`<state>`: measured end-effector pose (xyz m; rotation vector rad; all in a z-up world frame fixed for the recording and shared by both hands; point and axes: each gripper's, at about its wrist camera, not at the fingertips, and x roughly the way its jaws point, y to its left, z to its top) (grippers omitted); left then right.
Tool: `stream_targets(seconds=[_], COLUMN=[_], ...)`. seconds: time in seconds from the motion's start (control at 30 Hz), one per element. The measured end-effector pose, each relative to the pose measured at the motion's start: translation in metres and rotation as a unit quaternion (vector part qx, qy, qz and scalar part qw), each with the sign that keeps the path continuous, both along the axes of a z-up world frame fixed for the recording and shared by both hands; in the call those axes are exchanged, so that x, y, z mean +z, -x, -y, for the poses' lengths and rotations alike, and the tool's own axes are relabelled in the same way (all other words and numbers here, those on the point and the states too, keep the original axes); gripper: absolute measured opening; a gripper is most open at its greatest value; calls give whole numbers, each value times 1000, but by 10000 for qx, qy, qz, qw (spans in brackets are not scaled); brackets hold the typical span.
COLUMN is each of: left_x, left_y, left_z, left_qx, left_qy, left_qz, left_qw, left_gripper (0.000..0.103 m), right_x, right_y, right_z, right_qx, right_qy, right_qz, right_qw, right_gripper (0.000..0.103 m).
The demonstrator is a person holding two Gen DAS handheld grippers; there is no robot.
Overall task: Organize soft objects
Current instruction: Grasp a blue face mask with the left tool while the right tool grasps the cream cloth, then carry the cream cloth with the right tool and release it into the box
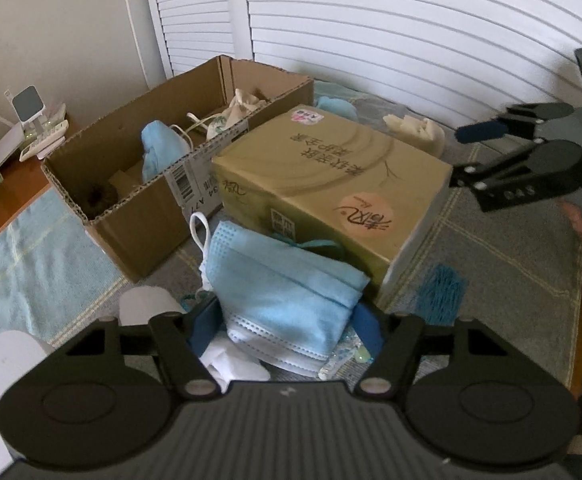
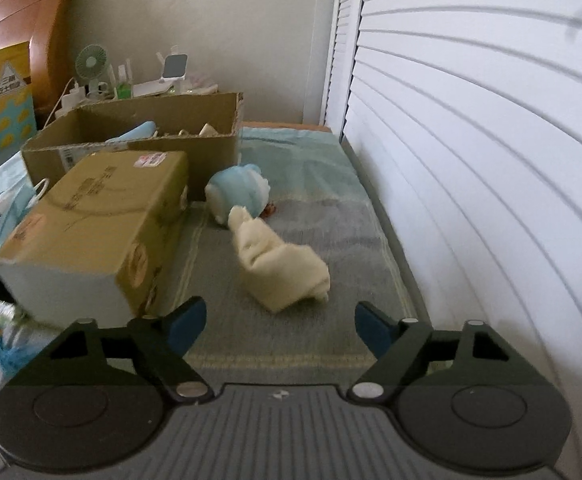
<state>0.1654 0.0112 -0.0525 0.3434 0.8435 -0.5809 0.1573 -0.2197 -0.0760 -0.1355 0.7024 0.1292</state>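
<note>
**Left gripper straddles the mask pile; right gripper faces the cream cloth**

The pile of pale blue pleated face masks [image 1: 287, 284] lies on the grey checked cloth covering the table [image 1: 503, 248], just in front of the closed olive-tan carton with printed lettering [image 1: 331, 184]. The top mask's long axis runs from near left to far right in the left wrist view, its white ear loop [image 1: 199, 232] pointing toward the open brown corrugated cardboard box [image 1: 131, 208]. The left gripper [image 1: 287, 320] has a blue pad on either side of the pile; whether the pads press on the masks I cannot tell, though the placement suggests a pick-up for the open box, which already holds soft items.

The crumpled cream cloth [image 2: 283, 268] lies well right of the carton, its long axis running away from the camera toward a light blue rounded bundle [image 2: 239, 192] that it touches. The right gripper [image 2: 281, 326] sits short of the cloth, fingers apart and empty, probably lined up for it next.
</note>
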Motion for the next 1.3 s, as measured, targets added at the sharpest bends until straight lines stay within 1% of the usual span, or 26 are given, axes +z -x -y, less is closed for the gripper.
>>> stream_targets(seconds=[0.17,0.2,0.23,0.3,0.33,0.4,0.5,0.73,0.93,1.1,1.23,1.3], left_x=[1,2,2,3,3,3,4,14,29,42,52,56], left_y=[2,3,3,4,4,5,5,12,24,36,44,48], left_z=[-1,-1,-1,-1,-1,-1,0,-2,-7,-11,-13,-15], left_qx=[37,29,30,34,31,31,19,35,92,194,328,402], left_qy=[3,8,0,-2,12,10,13,70,166,239,165,136], left_qz=[30,31,41,56,49,49,39,131,307,442,441,471], left_qw=[10000,10000,10000,10000,10000,10000,10000,9999,9993,9985,9983,9980], left_gripper=[69,68,68,67,66,65,59,56,53,53,52,52], right_x=[-2,-2,-2,-3,-2,-1,3,20,39,58,72,79], right_y=[-14,-16,-18,-19,-19,-18,-14,-1,8,11,5,-2], right_z=[-5,-6,-6,-6,-6,-6,-7,-8,-10,-19,-32,-38], right_qx=[-18,4,9,-25,-38,-27,-53,31,139,386,669,775], right_qy=[77,54,45,56,76,79,90,144,116,76,68,-19], right_qz=[120,136,128,114,112,131,192,317,393,473,629,645], right_qw=[9999,9999,9999,9999,9999,9999,9998,9994,9991,9981,9957,9949], right_gripper=[73,68,66,53,52,49,47,47,47,47,47,47])
